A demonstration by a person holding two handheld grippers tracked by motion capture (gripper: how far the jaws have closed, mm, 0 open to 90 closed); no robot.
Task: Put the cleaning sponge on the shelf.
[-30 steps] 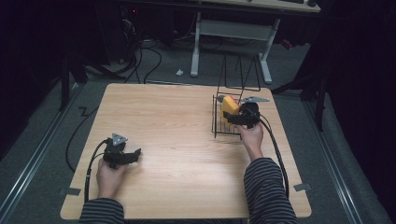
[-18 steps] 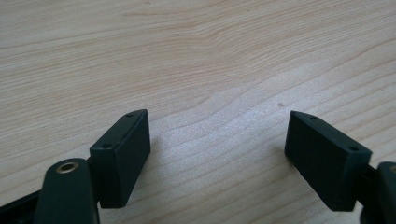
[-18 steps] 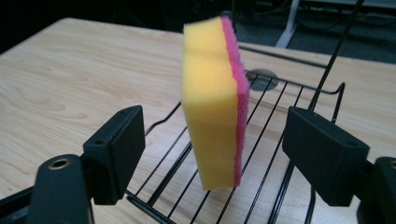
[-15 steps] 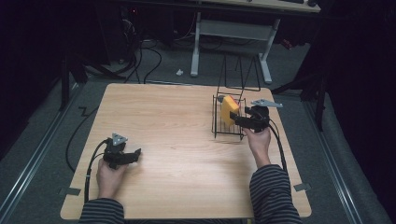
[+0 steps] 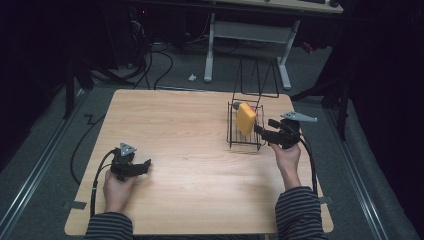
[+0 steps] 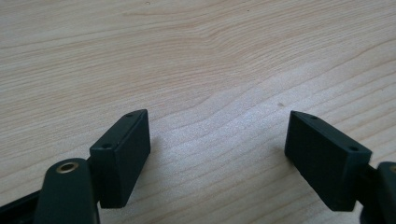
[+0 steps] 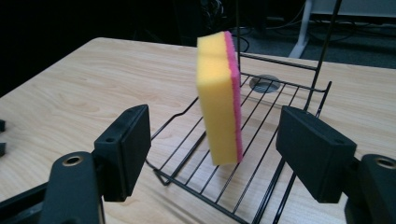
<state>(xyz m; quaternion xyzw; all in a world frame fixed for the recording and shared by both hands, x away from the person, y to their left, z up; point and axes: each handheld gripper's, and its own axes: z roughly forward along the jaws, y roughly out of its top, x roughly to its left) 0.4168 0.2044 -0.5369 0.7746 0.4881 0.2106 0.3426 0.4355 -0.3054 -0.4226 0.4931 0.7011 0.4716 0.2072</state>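
The person wears dark sleeves [image 5: 295,212] with thin pale stripes, cuffs ending at the wrists. Each hand holds a black tool: the left gripper [image 5: 142,165] and the right gripper [image 5: 261,126] each carry a grey three-cornered plate on top and trail a black cable. The jaw blocks are matte black with small screw holes; a brass-coloured ring, perhaps a bushing, sits in each linkage arm.
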